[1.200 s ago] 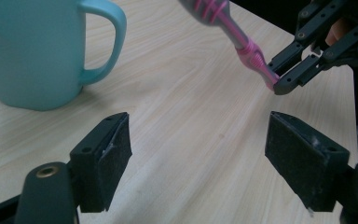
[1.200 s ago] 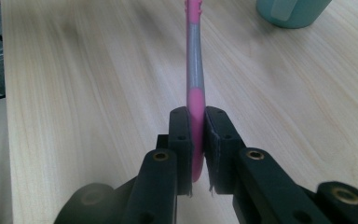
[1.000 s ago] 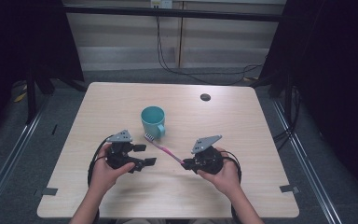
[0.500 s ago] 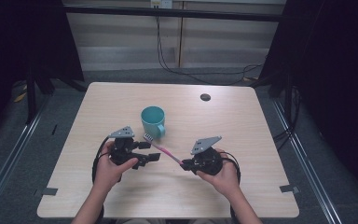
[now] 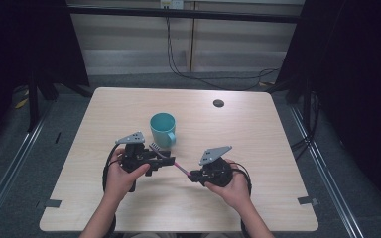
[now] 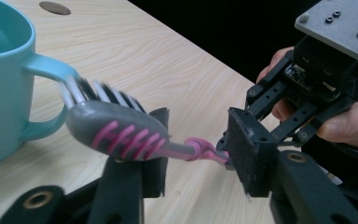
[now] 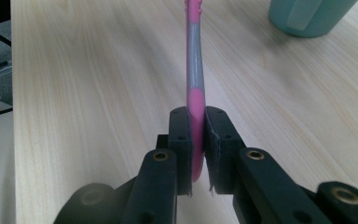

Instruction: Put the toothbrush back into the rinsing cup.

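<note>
A: Where's the toothbrush [image 6: 121,135]?

B: Above the counter [image 5: 258,129], by the mug [image 5: 162,128]. The right tool [image 7: 196,149] clamps its handle end; the left tool [image 6: 196,154], its jaws just closing, stands apart around the neck.

A: How will it handle?

B: Probably light, stiff, slick; grip the neck, not the bristles.

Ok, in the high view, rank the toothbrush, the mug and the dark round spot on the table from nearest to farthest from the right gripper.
1. Toothbrush: its handle end is clamped in the right gripper.
2. Mug: up and to the left, near the table's middle.
3. Dark round spot: near the far edge of the table.
</note>
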`<act>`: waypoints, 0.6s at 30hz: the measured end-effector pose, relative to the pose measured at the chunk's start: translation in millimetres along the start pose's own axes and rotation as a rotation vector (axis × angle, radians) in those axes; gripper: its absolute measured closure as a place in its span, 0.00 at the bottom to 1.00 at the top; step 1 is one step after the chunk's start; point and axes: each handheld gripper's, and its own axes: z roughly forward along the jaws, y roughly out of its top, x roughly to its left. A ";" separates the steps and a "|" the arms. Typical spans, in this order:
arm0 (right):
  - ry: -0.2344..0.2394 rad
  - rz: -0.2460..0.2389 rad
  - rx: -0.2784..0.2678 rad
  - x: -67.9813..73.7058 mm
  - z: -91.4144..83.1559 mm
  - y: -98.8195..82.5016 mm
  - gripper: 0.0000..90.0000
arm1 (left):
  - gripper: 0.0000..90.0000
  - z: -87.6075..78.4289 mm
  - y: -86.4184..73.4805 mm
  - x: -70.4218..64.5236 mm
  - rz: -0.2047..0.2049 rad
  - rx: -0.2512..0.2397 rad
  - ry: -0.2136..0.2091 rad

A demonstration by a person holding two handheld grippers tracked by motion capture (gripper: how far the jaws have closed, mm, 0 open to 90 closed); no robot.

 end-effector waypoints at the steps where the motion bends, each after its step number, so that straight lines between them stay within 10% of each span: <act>1: 0.001 0.002 -0.005 0.8 1.1 0.5 0.91 | 0.71 -0.4 -0.1 -0.3 -0.015 -0.004 -0.002; 11: 0.017 0.011 -0.003 4.9 9.7 1.4 0.91 | 0.88 -3.4 0.7 -0.3 -0.051 -0.027 -0.001; 18: 0.004 0.022 -0.015 4.3 10.5 1.0 0.91 | 0.79 -2.9 0.6 0.9 -0.061 -0.025 0.001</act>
